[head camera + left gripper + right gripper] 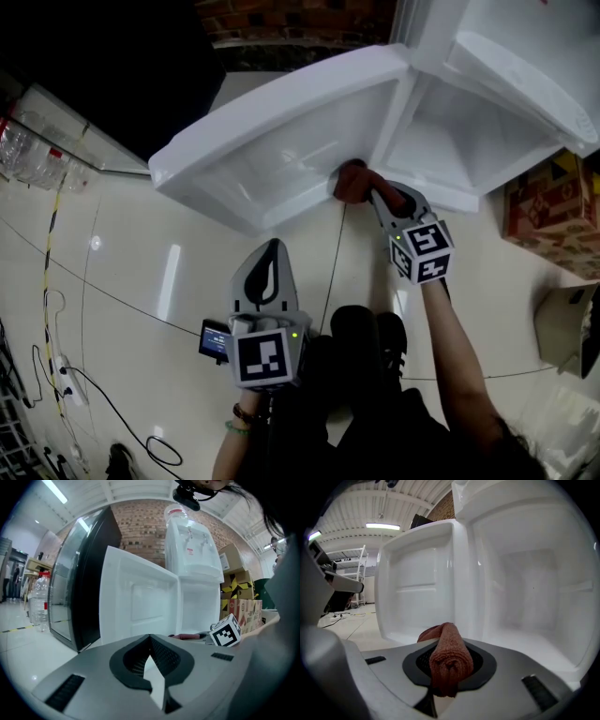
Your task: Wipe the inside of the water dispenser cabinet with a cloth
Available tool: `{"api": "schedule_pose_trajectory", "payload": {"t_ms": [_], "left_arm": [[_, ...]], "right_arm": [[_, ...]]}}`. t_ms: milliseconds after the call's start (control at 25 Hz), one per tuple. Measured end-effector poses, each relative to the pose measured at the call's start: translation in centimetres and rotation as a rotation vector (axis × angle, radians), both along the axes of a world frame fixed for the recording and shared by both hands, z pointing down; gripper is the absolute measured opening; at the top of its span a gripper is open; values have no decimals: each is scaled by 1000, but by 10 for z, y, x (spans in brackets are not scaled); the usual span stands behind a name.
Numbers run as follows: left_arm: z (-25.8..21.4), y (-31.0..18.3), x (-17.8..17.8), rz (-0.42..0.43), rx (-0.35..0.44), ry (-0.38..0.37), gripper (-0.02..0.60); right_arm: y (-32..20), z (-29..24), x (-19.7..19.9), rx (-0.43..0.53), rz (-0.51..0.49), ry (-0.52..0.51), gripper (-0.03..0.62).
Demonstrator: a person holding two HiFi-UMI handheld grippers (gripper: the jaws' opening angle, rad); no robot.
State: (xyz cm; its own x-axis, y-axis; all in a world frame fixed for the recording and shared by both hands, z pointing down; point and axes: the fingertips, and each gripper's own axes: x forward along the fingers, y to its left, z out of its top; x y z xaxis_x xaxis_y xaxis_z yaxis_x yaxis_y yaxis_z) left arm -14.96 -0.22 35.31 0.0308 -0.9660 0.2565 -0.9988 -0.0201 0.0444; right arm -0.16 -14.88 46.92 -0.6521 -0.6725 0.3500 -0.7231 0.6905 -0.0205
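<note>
The person's right arm (457,342) reached forward and was nearly straight, the wrist carrying the right gripper (373,192) up to the open white plastic water dispenser cabinet (473,141). Its jaws were clamped on a rolled reddish-brown terry cloth (351,180), which stuck out past the jaw tips. The cloth sat at the cabinet's lower front edge, just beside the hinge line where the white moulded door (281,150) swung out to the left. Whether the cloth actually touched the plastic could not be told. In the right gripper view the jaws pointed at the seam between the door's recessed inner panel and the cabinet's pale interior.

The left gripper (271,258) was held back, close to the person's body, with the elbow bent and a beaded band at the wrist. It hung over the glossy cream tiled floor (141,281), well apart from the door, and its tips aimed toward the door's lower edge. Its jaws were pressed together with nothing between them.

A printed cardboard box (544,211) stood to the right of the cabinet. Clear plastic water bottles (28,150) stood on the floor far to the left.
</note>
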Motion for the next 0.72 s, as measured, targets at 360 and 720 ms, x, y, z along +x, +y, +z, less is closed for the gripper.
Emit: {"api": "schedule_pose_trajectory", "payload": {"t_ms": [360,720], "left_arm": [[-1,-12,23,75,2,-31,5],[13,-24,35,124,-55,-51,5]], "right_arm": [[-21,-32,109,49,252,-103,71],[-108,-31,114,39,325,-59,71]]}}
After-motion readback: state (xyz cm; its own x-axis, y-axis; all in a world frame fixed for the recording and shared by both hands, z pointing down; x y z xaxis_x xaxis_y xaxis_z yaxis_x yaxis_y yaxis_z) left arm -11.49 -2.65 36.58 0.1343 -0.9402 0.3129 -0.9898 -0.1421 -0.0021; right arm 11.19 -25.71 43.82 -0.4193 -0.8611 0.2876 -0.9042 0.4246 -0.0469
